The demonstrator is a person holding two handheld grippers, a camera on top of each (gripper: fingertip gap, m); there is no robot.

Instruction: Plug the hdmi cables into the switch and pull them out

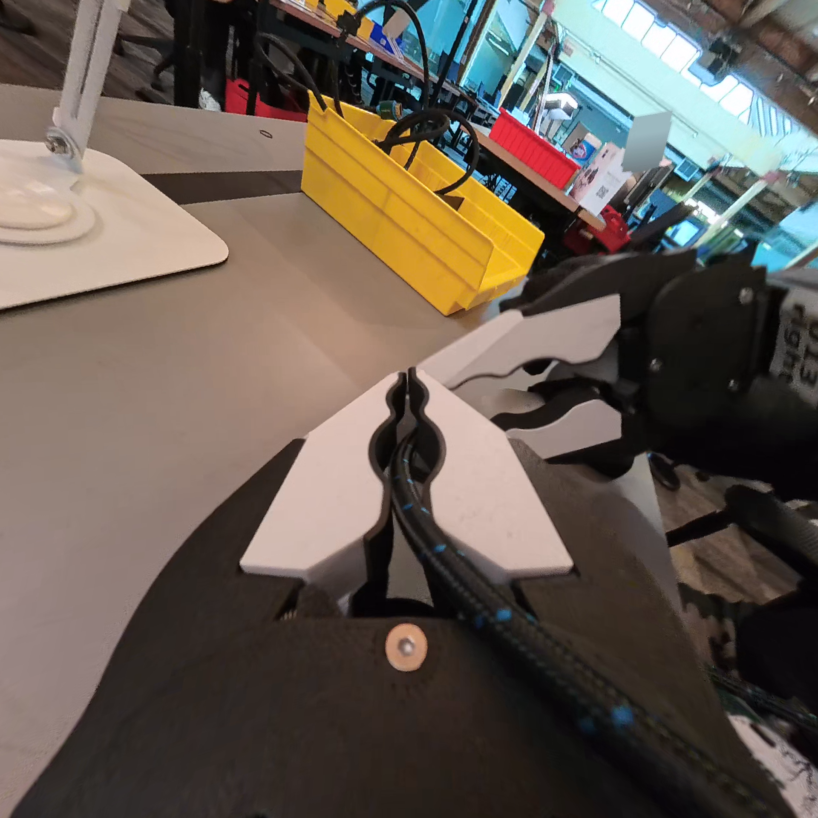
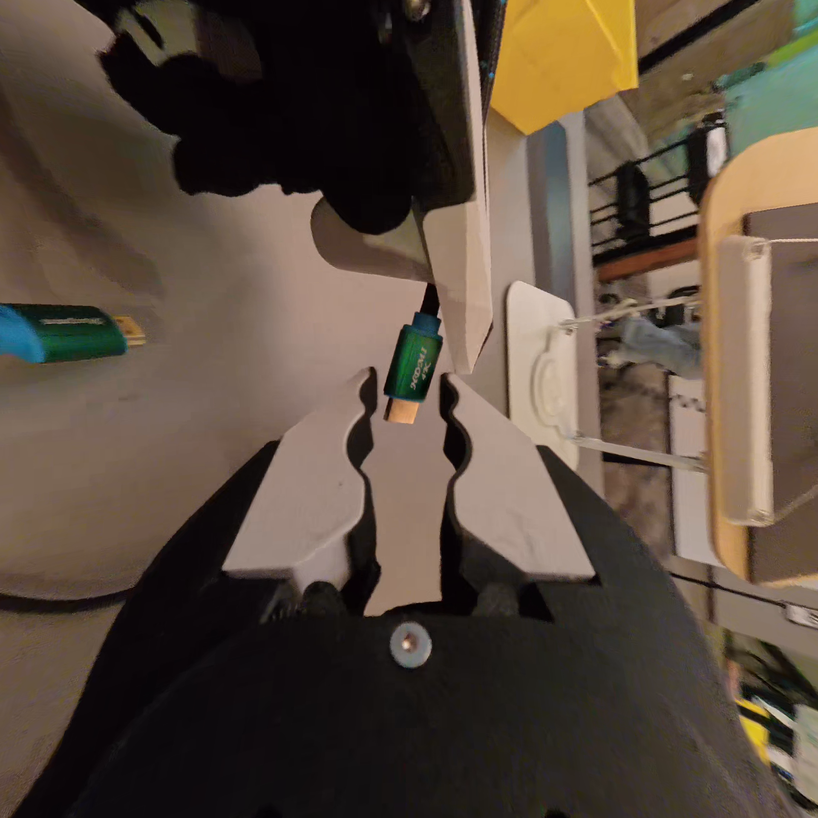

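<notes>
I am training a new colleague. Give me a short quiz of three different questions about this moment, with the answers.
1. True or false: the left gripper is shut on the braided cable.
2. Which thing hangs between the fingertips of the open right gripper? A) a red bin B) the green HDMI plug C) a screw
3. Fill in: a second green plug lies on the ______, at the left of the right wrist view.

Key: 1 true. 2 B; the fingers are apart and do not yet touch it. 3 table.
</notes>
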